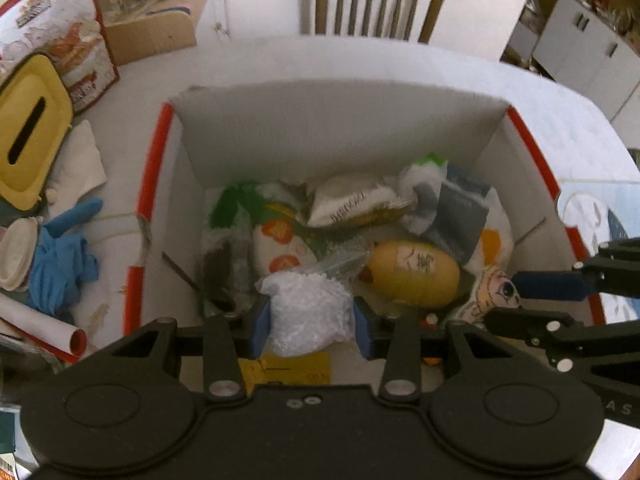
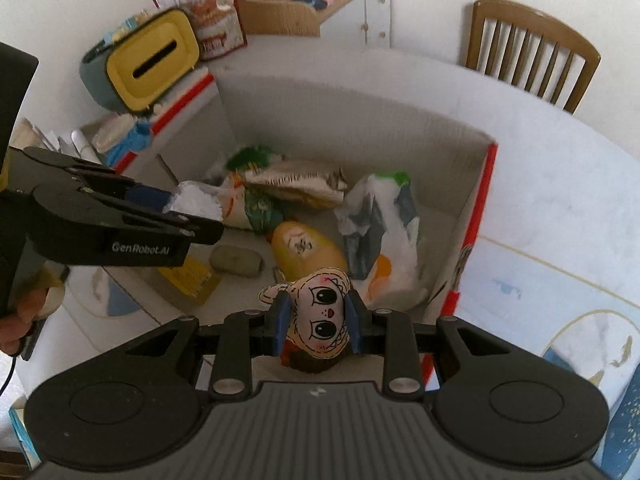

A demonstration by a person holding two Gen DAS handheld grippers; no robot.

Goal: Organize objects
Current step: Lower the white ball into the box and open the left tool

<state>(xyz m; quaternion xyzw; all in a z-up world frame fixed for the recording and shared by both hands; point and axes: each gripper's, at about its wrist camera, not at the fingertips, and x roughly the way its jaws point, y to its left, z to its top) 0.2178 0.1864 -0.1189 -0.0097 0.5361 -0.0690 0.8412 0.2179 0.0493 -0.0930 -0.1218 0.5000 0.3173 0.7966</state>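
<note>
An open white cardboard box with red edges holds several snack packets, a yellow oval packet and a grey-white bag. My left gripper is shut on a clear bag of white granules, held over the box's near side; it also shows in the right wrist view. My right gripper is shut on a small doll-face packet, held over the box's near right; the packet shows in the left wrist view.
A yellow tissue box, blue gloves, a paper roll and a printed carton lie left of the box. A wooden chair stands behind the table. A patterned mat lies to the right.
</note>
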